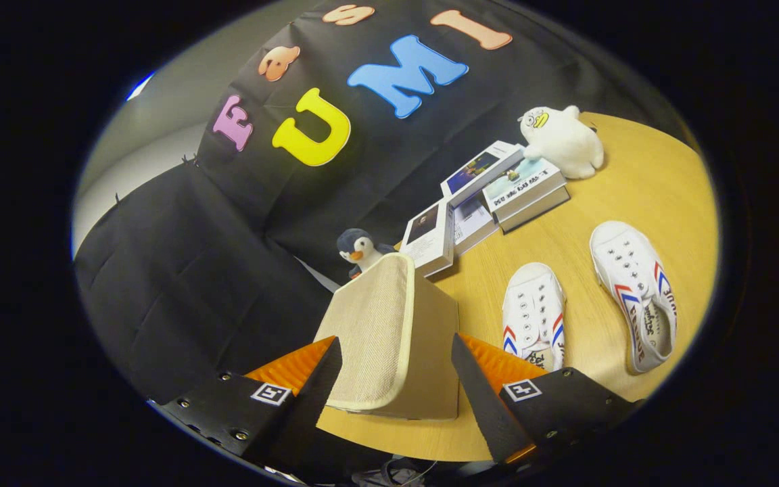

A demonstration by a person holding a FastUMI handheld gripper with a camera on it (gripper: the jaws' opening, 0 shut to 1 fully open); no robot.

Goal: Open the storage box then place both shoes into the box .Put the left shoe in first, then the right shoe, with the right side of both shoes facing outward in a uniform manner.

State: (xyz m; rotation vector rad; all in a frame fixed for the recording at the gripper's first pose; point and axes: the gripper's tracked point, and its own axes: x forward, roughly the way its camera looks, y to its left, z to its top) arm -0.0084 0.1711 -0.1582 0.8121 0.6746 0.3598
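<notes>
1. The worktop is a light wooden surface whose near edge curves just below the fingers; the black cloth wall stands along its far and left side.
2. The storage box, beige fabric with a pale trimmed lid, stands near the worktop's near left edge, lid closed.
3. Two white shoes lie right of the box: the left shoe close beside it, the right shoe farther right, bare wood between them.
4. Open wood also lies between the shoes and the stack of books farther back.
5. A white plush toy sits beside the books at the far right; a small penguin toy stands just behind the box.
6. The hand-held gripper is spread wide, its fingers flanking the box's near end; whether either touches the box I cannot tell. It grips nothing.
</notes>
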